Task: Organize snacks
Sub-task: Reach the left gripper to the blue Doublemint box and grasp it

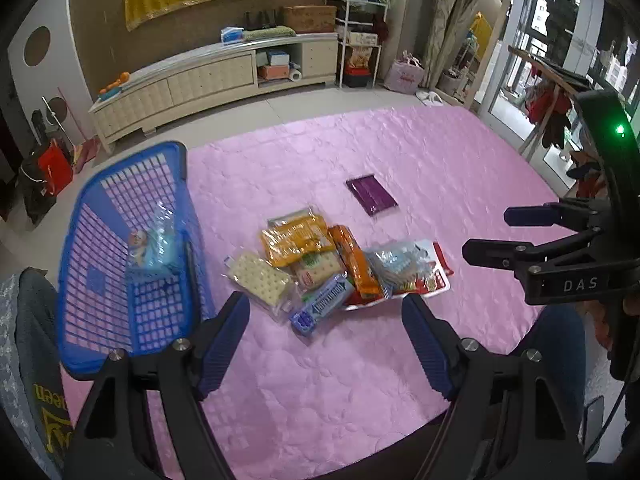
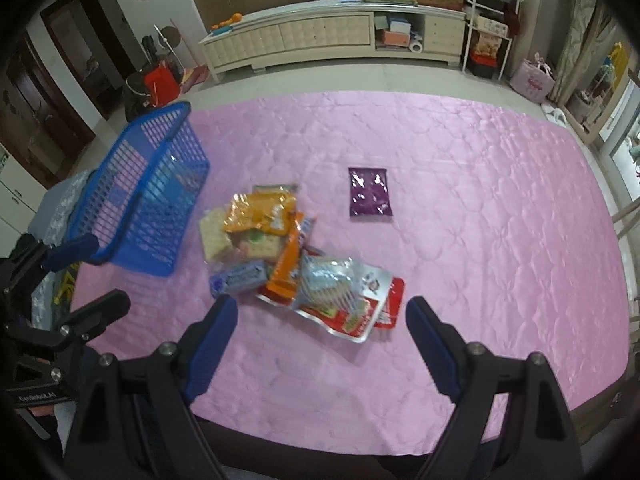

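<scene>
Risk, basket: the blue basket (image 1: 120, 256) sat tipped at the left of the left-wrist frame, one clear wrapped snack (image 1: 154, 246) already inside; a nudge from the left gripper (image 1: 324, 336) could likely tip it further or spill that packet.
Risk, pile: the snack pile (image 1: 332, 268) at frame centre was overlapped and glossy; a grab would probably drag a neighbour along or slip off the film.
Risk, crowding: both grippers aimed at the same heap, so they might well collide over it.
Left gripper: jaws stood apart with nothing between them; blue pads (image 1: 224, 340) hung at lower centre, just short of the pile, with the blue gum pack (image 1: 322, 304) and cracker pack (image 1: 262, 278) nearest.
Pile, right-wrist view: it lay centre-left, the red-and-silver pouch (image 2: 360, 312) its nearest edge.
Right gripper (image 2: 320, 340): fingers spread, empty, at lower centre, near that pouch but not touching.
Stray item: the purple packet (image 2: 370, 192) lay alone above centre on the pink quilted cover (image 2: 500, 220), well apart from both grippers.
</scene>
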Action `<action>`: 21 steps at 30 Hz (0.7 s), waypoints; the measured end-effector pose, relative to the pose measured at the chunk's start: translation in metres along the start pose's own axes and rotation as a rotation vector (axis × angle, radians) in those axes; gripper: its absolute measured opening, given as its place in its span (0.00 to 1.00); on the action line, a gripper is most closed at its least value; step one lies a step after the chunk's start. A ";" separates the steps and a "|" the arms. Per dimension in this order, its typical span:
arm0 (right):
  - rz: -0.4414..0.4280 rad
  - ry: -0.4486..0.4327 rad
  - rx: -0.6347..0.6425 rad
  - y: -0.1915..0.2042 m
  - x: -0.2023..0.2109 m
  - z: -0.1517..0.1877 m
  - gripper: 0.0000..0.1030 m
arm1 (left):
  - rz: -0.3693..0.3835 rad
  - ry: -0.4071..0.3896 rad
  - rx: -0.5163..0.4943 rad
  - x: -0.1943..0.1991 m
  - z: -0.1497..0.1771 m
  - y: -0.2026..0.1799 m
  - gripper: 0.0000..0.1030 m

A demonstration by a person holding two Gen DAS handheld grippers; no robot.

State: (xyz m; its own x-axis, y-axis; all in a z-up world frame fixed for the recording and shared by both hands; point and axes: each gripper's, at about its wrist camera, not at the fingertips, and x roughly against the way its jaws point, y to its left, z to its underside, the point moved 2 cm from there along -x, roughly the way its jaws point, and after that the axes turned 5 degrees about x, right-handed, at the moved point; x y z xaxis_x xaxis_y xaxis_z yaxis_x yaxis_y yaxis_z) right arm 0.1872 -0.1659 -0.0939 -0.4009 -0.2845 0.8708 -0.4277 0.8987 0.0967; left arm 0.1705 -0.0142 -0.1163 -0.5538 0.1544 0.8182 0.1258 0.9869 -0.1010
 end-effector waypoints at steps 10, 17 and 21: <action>0.028 0.001 0.058 -0.002 -0.036 0.022 0.86 | -0.024 0.024 -0.121 -0.042 0.018 -0.016 0.72; 0.023 0.026 0.051 -0.010 -0.063 0.025 0.86 | 0.013 0.095 -0.153 -0.081 0.024 -0.014 0.50; 0.008 0.034 0.027 -0.015 -0.076 0.026 0.86 | -0.002 0.120 -0.184 -0.101 0.021 -0.012 0.49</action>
State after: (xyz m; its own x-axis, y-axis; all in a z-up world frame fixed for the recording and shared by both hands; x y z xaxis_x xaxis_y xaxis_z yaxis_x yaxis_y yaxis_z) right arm 0.2029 -0.1663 -0.1739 -0.3773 -0.2652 0.8873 -0.4461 0.8917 0.0768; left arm 0.2080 -0.0410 -0.2095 -0.4539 0.1353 0.8807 0.2793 0.9602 -0.0035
